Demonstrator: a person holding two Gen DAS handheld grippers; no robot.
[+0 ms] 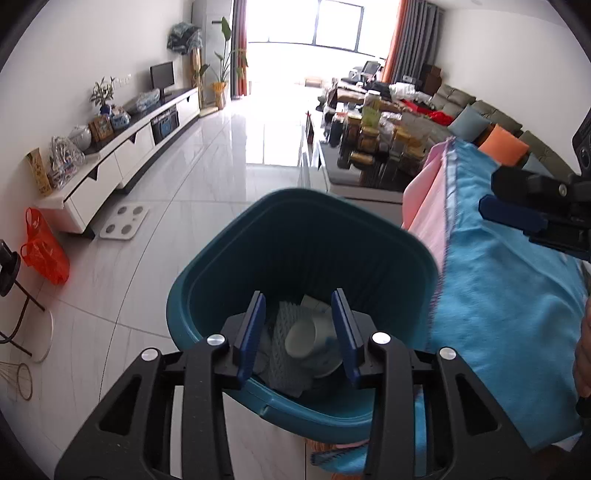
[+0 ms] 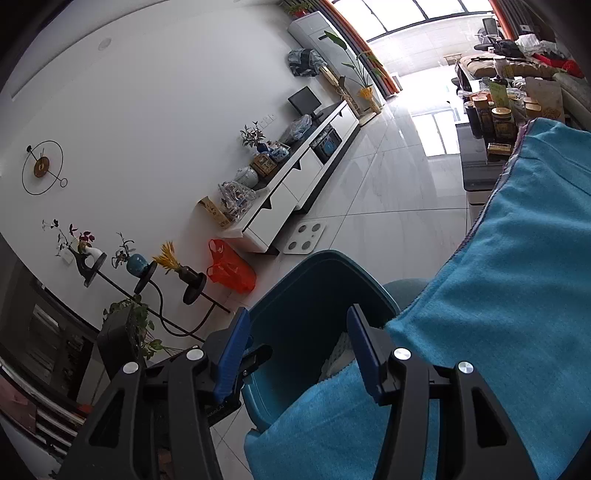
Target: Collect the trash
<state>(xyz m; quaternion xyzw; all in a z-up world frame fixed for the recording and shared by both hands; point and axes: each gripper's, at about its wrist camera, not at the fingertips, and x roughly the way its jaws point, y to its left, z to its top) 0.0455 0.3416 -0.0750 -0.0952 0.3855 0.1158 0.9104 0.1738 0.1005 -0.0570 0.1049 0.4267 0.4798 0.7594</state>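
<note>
Trash [image 1: 303, 338] in bin [image 1: 295, 229] (below open left claw [image 1: 301, 332]).

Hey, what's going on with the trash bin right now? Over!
Left gripper open over teal bin, cup and foam net inside. Right gripper open, empty. Blue cloth crowding the bin's rim.

Bright window [image 1: 334, 26] lights glossy tile floor [image 1: 207, 177].

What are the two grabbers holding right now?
Nothing. The left gripper is open over the bin, with the cup lying inside. The right gripper is open too, above the blue cloth.
</note>
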